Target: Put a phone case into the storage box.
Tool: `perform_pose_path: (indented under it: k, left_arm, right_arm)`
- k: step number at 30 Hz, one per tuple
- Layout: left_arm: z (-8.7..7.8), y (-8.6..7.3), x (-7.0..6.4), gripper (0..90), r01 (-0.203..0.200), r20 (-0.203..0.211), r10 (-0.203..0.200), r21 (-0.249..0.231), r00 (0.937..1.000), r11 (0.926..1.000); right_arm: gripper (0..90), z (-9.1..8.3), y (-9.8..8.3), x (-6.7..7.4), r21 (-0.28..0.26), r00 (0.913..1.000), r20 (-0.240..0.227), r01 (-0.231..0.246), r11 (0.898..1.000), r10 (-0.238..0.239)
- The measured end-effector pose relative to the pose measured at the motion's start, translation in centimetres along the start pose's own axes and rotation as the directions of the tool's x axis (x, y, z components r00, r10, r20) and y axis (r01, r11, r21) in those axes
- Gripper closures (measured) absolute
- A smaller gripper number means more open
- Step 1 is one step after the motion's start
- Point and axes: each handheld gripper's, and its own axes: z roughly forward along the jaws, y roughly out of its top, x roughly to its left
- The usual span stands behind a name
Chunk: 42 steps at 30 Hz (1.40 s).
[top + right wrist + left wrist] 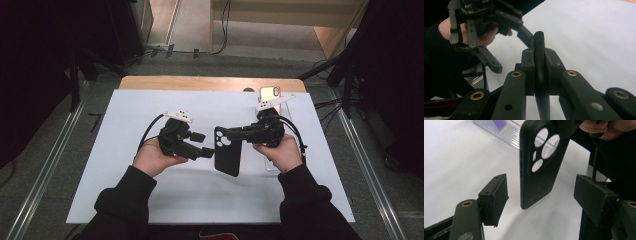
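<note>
A: Right gripper (231, 134) in focus, and its fingers (527, 65) are clenched on a black phone case (227, 151). From the right gripper view you see the case edge-on, pinched between the two pads.

B: And the high view shows where that case sits: in the middle of the table (125, 130), between the two hands, gripped at its upper end near the camera cut-outs, the rest of it reaching toward the person. Whether the lower end touches the white surface, I cannot tell from up there.

A: The left gripper view helps. The case hangs upright, cut-outs at the top, and its bottom corner looks to be clear of the table.

B: What about the left gripper (200, 145)?

A: Released. Its fingers (495, 197) stand wide apart, nothing pressed between them. In its own view the case sits ahead of the gap, touching neither pad.

B: So the left is just beside the case, pointing toward it from the left side of the table.

A: Exactly, near but apart. The left hand (152, 157) wraps the gripper body, the right hand (280, 150) does the same on its side, both in dark sleeves.

B: Anything else on the table?

A: A clear stand (280, 107) at the far right edge, behind the right gripper, with a small lit phone (270, 92) propped at its far end.
</note>
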Motion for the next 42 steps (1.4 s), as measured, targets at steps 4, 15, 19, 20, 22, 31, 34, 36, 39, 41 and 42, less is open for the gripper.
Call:
perform_pose_path:
  k: [4,15,19,20,22,31,34,36,39,41,42]
  left_arm:
    - [0.1,0.9,0.1,27.3,-0.038,0.033,0.038,0.006,0.9988,0.9993]
    - [0.8,1.6,0.7,27.3,-0.076,0.072,0.075,0.021,0.9946,0.9969]
    - [1.2,1.5,0.6,27.4,-0.1,0.082,0.097,0.031,0.9919,0.9945]
    - [1.3,1.5,0.6,28.8,-0.103,0.086,0.1,0.034,0.9912,0.9941]
    - [1.6,1.5,0.7,29.7,-0.104,0.089,0.101,0.036,0.991,0.9939]
    - [1.6,1.2,0.7,54.1,-0.119,0.108,0.118,0.003,0.9872,0.9929]
    - [1.6,0.9,0.8,63.8,-0.116,0.141,0.116,-0.009,0.9831,0.9932]
    - [1.6,0.7,1.1,69.1,-0.094,0.175,0.096,-0.016,0.9798,0.9954]
    - [1.5,0.6,1.3,74.3,-0.106,0.186,0.106,-0.011,0.9768,0.9943]
    - [1.5,0.6,1.2,76.0,-0.113,0.178,0.111,0.001,0.9777,0.9936]
    - [1.5,0.6,1.2,76.3,-0.111,0.183,0.109,0.002,0.9771,0.9938]
  right_arm:
    - [77.4,-0.1,0.0,0.0,0.0,0.9999,-0.013,-0.001,1.0,0.001]
    - [77.4,0.0,0.1,0.2,0.008,0.9991,-0.042,0.008,1.0,-0.008]
    - [77.4,0.2,0.2,0.2,0.008,0.9982,-0.059,0.009,1.0,-0.009]
    - [77.4,0.2,0.2,0.3,0.011,0.9979,-0.064,0.01,1.0,-0.009]
    - [77.3,0.4,0.1,0.3,0.016,0.9972,-0.072,0.02,1.0,-0.019]
    - [77.4,0.8,0.1,0.6,0.013,0.9929,-0.11,0.048,0.999,-0.046]
    - [77.4,0.9,0.1,0.6,0.012,0.9905,-0.129,0.05,0.999,-0.048]
    - [77.2,0.9,0.1,0.6,0.013,0.9889,-0.14,0.054,0.998,-0.052]
    - [76.6,1.0,0.0,0.6,0.008,0.9872,-0.143,0.072,0.997,-0.07]
    - [74.6,1.1,0.0,0.6,0.015,0.988,-0.134,0.079,0.997,-0.076]
    - [73.3,1.1,-0.1,0.5,0.006,0.9888,-0.129,0.076,0.997,-0.075]
